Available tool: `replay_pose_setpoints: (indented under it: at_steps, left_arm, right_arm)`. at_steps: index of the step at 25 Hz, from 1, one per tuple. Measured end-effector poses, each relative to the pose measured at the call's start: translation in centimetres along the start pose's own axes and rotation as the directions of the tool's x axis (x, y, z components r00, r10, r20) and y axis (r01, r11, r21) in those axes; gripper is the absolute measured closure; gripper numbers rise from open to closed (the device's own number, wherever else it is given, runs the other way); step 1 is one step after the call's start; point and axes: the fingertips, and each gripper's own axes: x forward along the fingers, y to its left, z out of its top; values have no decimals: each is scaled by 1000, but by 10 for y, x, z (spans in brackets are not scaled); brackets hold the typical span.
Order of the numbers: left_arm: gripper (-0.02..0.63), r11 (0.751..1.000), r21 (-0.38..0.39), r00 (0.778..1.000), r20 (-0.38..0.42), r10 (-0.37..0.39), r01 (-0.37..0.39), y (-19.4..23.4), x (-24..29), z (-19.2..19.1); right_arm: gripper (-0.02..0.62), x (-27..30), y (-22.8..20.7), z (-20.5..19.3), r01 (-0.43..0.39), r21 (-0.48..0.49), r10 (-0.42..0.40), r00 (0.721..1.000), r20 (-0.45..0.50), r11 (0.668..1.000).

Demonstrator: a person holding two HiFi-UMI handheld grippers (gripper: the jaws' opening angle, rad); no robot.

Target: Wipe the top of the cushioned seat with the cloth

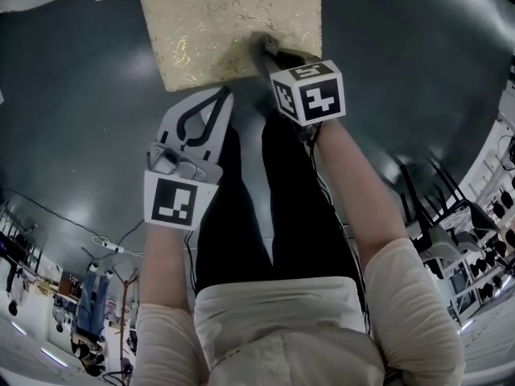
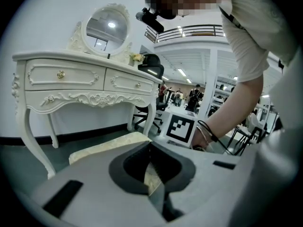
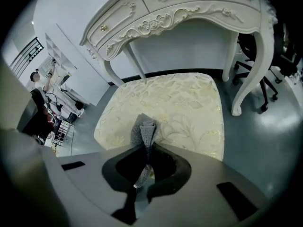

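The cushioned seat [image 1: 217, 22] is cream with a gold leaf pattern and lies at the top of the head view. My right gripper [image 1: 267, 51] reaches over its near edge, shut on a folded grey cloth [image 3: 145, 129]. In the right gripper view the cloth sticks up past the jaw tips, above the seat [image 3: 180, 103]. My left gripper [image 1: 222, 95] hangs just short of the seat's near edge, jaws together with nothing in them. In the left gripper view the seat [image 2: 102, 148] shows beyond the left gripper [image 2: 150, 145].
A white carved dressing table [image 3: 189, 8] stands behind the seat, one leg [image 3: 251, 70] by its right corner. Its drawers [image 2: 71, 74] and an oval mirror [image 2: 106, 27] show in the left gripper view. Dark grey floor [image 1: 88, 111] surrounds the seat. Chairs [image 1: 451, 215] stand at the right.
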Motion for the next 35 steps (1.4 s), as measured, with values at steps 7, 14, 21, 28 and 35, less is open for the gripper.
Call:
replay_pose_setpoints:
  at_steps: [7,14,21,28,35]
  left_arm:
    - [604,1000,-5,1000,13,-7,7,-19,26,13]
    - [604,999,2,999,14,-32,32,-45,48,21]
    - [604,999,21,999,27,-36,36,-66,63,33]
    - [604,1000,2,1000,24,-11,11,-70,70,40]
    - [604,1000,23,997,83,1,-3,-71,60,83]
  right_arm:
    - [568,-17,-34,-7,15,-31,-15,1000,0,999]
    - [568,-33,-69,-15,48,3,-48,999,-17,999]
    - [568,-48,-105,-30,138,-3,-138,990,-40,990]
    - [568,-65,-133,-37,181,26,-179,982,-53,983]
    - [568,-105,-118,-12,164,58,-166,986,26,985]
